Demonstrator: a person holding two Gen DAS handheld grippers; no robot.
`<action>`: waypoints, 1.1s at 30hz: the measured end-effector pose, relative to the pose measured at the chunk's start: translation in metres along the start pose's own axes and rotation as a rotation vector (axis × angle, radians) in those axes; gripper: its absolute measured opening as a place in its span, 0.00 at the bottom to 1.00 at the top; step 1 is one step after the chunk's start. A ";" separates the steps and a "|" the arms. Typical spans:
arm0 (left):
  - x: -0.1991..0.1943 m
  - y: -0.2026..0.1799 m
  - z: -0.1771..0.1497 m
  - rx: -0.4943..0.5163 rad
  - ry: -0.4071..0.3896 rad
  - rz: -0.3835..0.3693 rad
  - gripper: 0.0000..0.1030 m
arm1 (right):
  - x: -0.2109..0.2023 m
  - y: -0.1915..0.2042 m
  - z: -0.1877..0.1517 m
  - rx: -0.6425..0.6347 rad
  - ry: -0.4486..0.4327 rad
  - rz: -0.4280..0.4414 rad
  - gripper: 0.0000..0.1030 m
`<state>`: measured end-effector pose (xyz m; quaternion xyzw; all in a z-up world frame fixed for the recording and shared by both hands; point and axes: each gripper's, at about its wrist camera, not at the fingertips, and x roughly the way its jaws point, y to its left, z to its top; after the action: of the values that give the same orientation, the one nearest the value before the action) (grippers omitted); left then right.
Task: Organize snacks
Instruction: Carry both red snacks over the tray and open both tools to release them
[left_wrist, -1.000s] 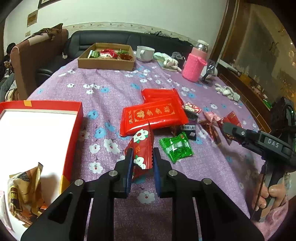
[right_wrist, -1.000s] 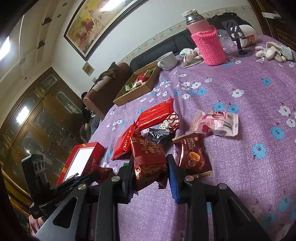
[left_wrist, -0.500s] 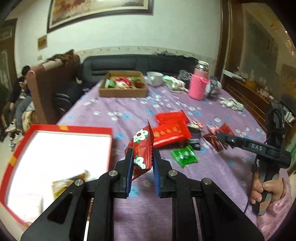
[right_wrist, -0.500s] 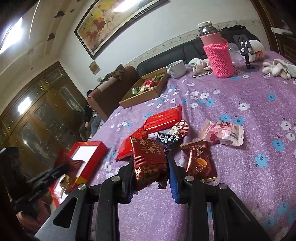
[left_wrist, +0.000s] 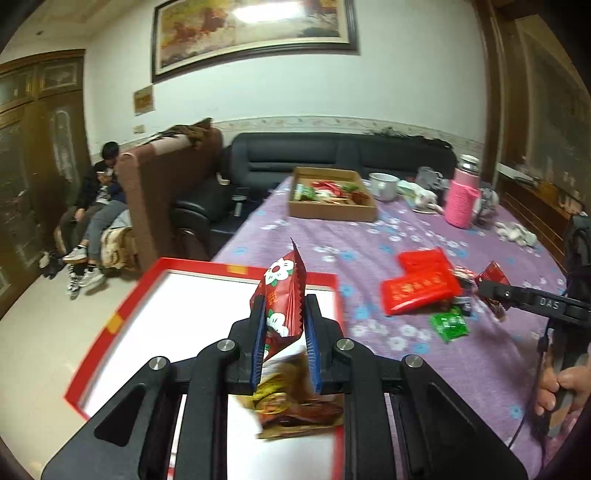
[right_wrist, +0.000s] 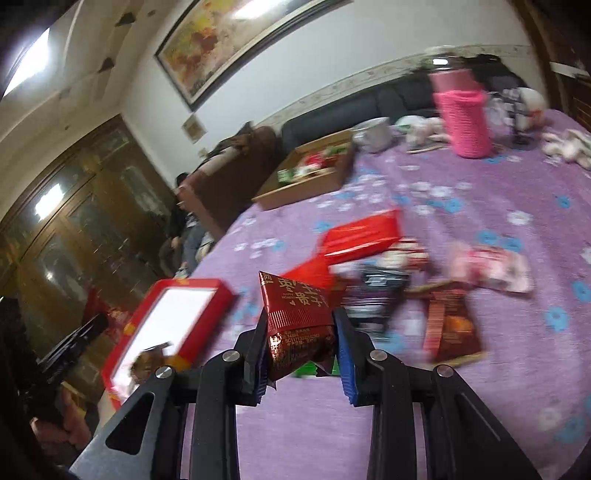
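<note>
Currently two snacks are held aloft, one per gripper, w/ the red box (left_wrist: 122, 314) as the reference point. The left gripper (left_wrist: 284, 332) is clamped on a red flower-print packet (left_wrist: 282, 291), which is carried above the box's white floor, upright, its top corner pointing up. A brown-gold packet (left_wrist: 295, 410) is seen lying inside the box, near its table-side wall, directly under the held one. The right gripper (right_wrist: 301, 349) is clamped on a dark red foil packet (right_wrist: 295, 314), held over the purple tablecloth (right_wrist: 480, 387), to the table side of the box and not yet above it. The remaining loose snacks (right_wrist: 369, 258) lie further from the box on the same cloth.

Risks, as judged: the flower-print packet is pinched only at its lower part, so a tilt or slip is possible if moved fast. If released too near the box's wall it could land on the rim & fall outside. Both grippers are likely headed for the same box, so a collision over it is possible. Motion blur in the right view suggests speed; an overshoot could be caused by that.
</note>
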<state>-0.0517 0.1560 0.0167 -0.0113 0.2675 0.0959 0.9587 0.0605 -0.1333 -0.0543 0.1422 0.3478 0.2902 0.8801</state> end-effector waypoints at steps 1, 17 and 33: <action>-0.001 0.005 -0.001 -0.005 -0.002 0.012 0.16 | 0.005 0.012 0.000 -0.016 0.010 0.019 0.31; 0.002 0.057 -0.017 -0.059 0.012 0.106 0.17 | 0.072 0.155 -0.018 -0.190 0.132 0.227 0.31; 0.014 0.072 -0.026 -0.084 0.061 0.185 0.17 | 0.097 0.186 -0.030 -0.229 0.192 0.275 0.37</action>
<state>-0.0670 0.2272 -0.0106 -0.0298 0.2920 0.1946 0.9359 0.0205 0.0745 -0.0428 0.0591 0.3722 0.4576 0.8053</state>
